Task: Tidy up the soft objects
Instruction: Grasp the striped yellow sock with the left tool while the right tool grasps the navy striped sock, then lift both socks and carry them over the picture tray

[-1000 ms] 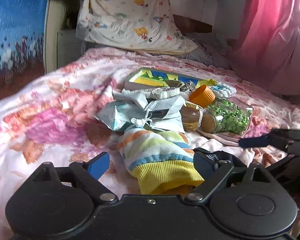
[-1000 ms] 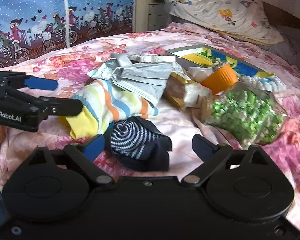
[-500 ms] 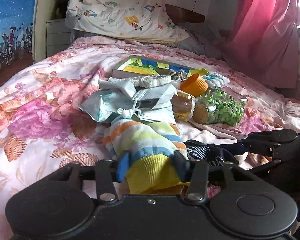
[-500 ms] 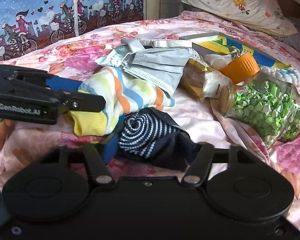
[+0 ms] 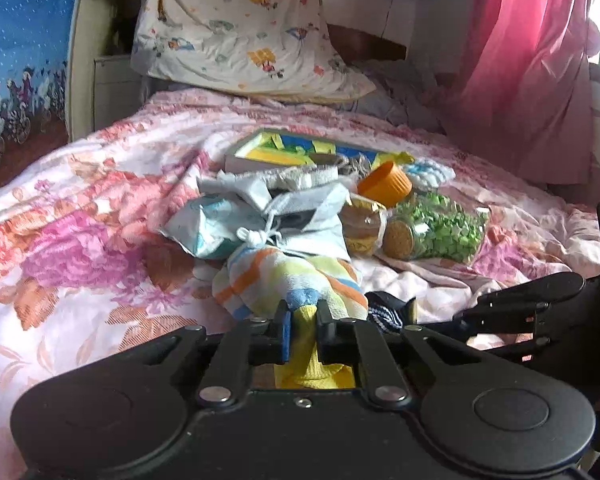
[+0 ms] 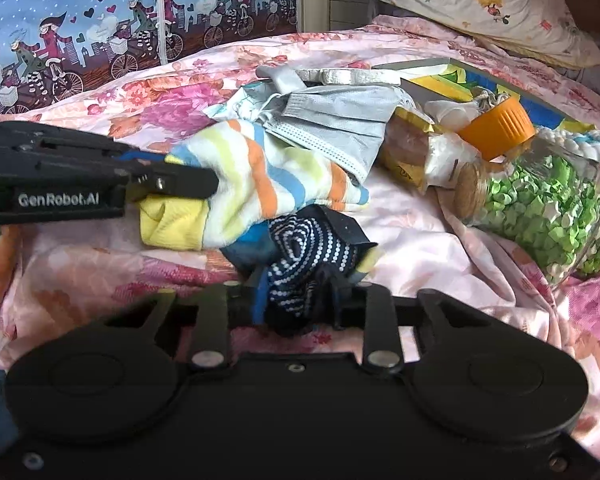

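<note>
A pastel striped sock (image 5: pixel 288 280) with a yellow cuff lies on the floral bedspread. My left gripper (image 5: pixel 302 322) is closing, its jaws pinching the yellow cuff. From the right wrist view the same striped sock (image 6: pixel 268 176) and left gripper (image 6: pixel 172 184) sit at the left. A navy sock (image 6: pixel 308 252) with white dotted stripes lies just in front. My right gripper (image 6: pixel 298 300) is closing with its jaws pressed on the navy sock. Grey face masks (image 6: pixel 336 120) lie behind the socks.
Behind the socks lie a jar of green paper stars (image 6: pixel 560 216) with a cork, an orange cap (image 6: pixel 496 128), a snack packet (image 5: pixel 364 228) and a colourful flat box (image 5: pixel 300 152). A pillow (image 5: pixel 244 40) leans at the head; a pink curtain (image 5: pixel 532 72) hangs right.
Both grippers' jaws have closed from wide open: the left onto the striped sock's yellow cuff, the right onto the navy sock. The right gripper dropped slightly closer to the bed.
</note>
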Action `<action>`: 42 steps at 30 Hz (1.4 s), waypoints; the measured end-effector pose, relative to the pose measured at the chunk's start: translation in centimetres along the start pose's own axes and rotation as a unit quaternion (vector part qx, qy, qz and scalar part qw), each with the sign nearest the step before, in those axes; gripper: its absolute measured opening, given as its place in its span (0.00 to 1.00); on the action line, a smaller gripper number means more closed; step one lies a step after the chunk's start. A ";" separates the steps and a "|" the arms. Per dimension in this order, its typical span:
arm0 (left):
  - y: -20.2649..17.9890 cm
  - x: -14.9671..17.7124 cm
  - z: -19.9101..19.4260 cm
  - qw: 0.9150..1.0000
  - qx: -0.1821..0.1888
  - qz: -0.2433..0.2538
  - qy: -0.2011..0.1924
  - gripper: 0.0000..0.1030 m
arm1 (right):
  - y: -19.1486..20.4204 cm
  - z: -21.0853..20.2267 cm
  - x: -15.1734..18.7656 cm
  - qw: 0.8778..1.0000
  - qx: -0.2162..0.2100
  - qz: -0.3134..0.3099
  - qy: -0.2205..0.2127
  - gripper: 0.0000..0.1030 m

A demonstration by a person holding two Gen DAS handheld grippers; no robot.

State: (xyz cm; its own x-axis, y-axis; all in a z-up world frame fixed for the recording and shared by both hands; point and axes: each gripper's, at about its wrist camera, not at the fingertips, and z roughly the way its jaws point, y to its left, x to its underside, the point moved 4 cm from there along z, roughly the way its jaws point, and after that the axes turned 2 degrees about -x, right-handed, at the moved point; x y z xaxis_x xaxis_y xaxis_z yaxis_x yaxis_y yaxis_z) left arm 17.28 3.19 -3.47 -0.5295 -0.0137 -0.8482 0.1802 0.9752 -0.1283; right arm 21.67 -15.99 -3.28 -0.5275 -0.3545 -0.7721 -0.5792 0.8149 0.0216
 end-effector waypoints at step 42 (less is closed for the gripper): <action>-4.4 -4.0 -7.5 0.998 0.006 0.021 -0.066 0.10 | -5.9 -10.4 -3.1 0.969 0.175 -0.037 -0.170 0.00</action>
State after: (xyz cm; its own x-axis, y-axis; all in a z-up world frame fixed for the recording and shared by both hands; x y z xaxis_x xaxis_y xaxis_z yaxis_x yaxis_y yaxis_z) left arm 12.35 0.60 4.37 -0.4080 -0.0027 -0.9130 0.2094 0.9731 -0.0964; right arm 20.26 -24.50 5.63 -0.2234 -0.2950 -0.9290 -0.3299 0.9197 -0.2128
